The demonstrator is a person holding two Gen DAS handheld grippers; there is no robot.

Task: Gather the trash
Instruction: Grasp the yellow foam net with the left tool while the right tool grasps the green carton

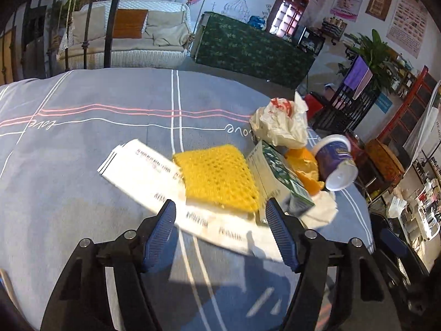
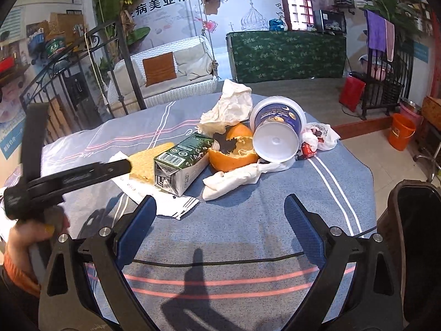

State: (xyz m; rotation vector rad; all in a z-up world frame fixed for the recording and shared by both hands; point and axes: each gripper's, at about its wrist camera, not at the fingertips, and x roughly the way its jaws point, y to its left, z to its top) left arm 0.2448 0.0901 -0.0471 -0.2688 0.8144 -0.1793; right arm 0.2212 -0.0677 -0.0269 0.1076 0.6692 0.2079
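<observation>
On the table, near edge: left gripper point(image 1: 220, 207) hovers over the paper strip point(image 1: 154, 173), jaws wide open, holding nothing; right gripper point(image 2: 220, 209) hangs over bare cloth point(image 2: 248, 220), jaws wide open, empty too.
Step in hand (judged): first pick from the pile; nothing lifted yet.
Bin: dark bin point(image 2: 413, 234) at the table's right edge, seen in the right view only.
Advice, left: strip lies flat, so a pinch at its free edge looks easier than a top-down grab; the sponge point(image 1: 217, 176) rests on it and may ride along.
Advice, right: napkin point(image 2: 234, 178) is nearest; close low across the roll.
Strip: thin, white, printed, flat.
Sponge: yellow, dimpled, soft-looking slab.
Carton point(image 2: 179, 162): green and white, lying on its side, squared, end folds crushed; touches the sponge.
Napkin: white, limp, rolled.
Peel point(image 2: 231, 151): orange, hollow half-shell, ragged rim, dark patch inside.
Cup point(image 2: 275, 129): purple, white base, tipped over, leaning against the peel; round, may roll.
Wrapper point(image 2: 228, 107): cream paper, crumpled, behind the peel.
Bag point(image 2: 319, 138): thin white plastic, red print, farthest right.
</observation>
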